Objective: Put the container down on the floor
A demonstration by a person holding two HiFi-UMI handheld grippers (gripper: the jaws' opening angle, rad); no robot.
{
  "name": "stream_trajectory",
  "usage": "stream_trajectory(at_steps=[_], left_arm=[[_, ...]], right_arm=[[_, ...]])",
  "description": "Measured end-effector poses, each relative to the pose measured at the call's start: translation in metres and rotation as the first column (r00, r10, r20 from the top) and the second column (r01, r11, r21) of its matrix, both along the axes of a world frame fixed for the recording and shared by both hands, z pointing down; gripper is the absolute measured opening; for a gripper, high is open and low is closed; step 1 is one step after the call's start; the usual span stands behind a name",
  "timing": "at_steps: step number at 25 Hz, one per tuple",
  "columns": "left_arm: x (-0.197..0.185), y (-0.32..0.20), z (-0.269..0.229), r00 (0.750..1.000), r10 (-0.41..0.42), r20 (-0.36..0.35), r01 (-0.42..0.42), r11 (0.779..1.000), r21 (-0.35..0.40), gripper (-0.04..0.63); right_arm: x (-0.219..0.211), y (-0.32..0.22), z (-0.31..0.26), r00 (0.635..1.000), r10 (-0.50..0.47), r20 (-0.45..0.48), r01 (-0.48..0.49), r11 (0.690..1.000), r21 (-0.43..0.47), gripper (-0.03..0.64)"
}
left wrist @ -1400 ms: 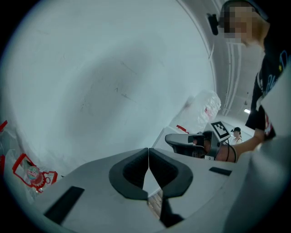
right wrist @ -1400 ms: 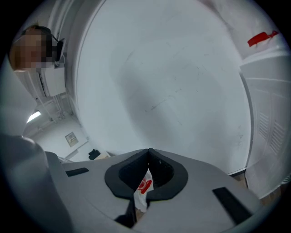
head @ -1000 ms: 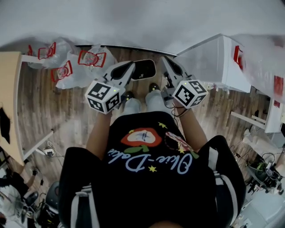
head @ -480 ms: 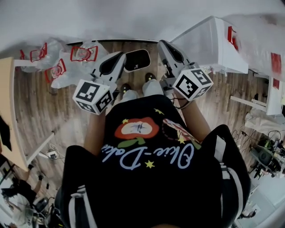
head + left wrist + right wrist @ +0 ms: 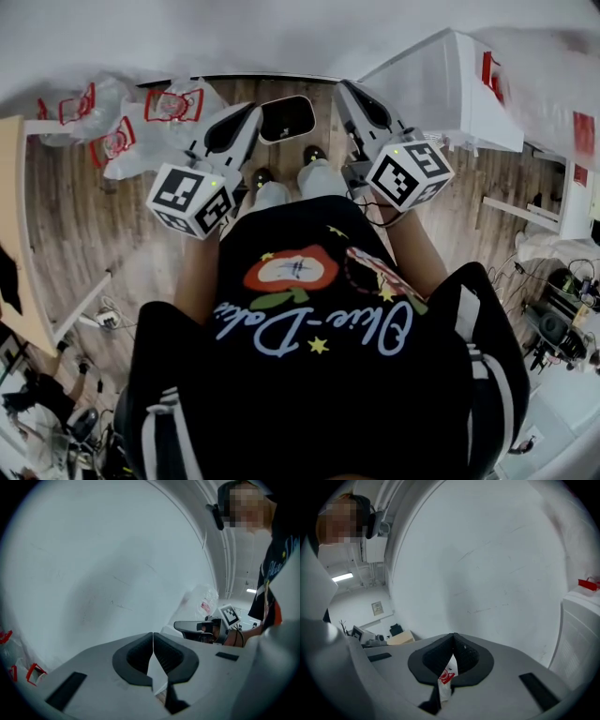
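The container (image 5: 286, 119) is a dark, rounded-rectangular tray with a light rim. It lies flat on the wooden floor by the wall, just beyond the person's shoes (image 5: 319, 178). In the head view my left gripper (image 5: 251, 111) hangs to its left and my right gripper (image 5: 342, 87) to its right, both above the floor and apart from it. Each gripper view shows its own jaws pressed together with nothing between them: left gripper (image 5: 153, 641), right gripper (image 5: 453, 641). Both point at the bare white wall.
White plastic bags with red print (image 5: 141, 127) lie on the floor at the left. A white cabinet (image 5: 450, 89) stands at the right, a wooden table edge (image 5: 11, 234) at the far left. Cables and gear lie at the lower corners.
Both grippers have lifted a little and drawn slightly away from the container. The container stays where it lies on the floor. The jaws are still shut.
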State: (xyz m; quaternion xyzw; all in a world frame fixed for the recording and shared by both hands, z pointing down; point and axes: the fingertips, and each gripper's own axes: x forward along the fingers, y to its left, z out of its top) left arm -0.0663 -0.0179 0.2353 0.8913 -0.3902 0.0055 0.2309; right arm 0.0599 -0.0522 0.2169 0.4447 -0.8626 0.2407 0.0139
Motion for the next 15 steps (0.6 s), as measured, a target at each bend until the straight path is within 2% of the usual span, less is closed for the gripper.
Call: stream_trajectory(at_steps=[9, 15], left_arm=[[-0.0006, -0.0020, -0.0041, 1.000, 0.004, 0.005, -0.005, 1.000, 0.017, 0.005], [-0.0027, -0.0030, -0.0035, 1.000, -0.006, -0.004, 0.006, 1.000, 0.010, 0.005]], right_arm=[[-0.0088, 0.0004, -0.0028, 0.996, -0.019, -0.084, 0.023, 0.999, 0.044, -0.002], [-0.0088, -0.0006, -0.0041, 0.996, -0.013, -0.088, 0.017, 0.999, 0.047, -0.002]])
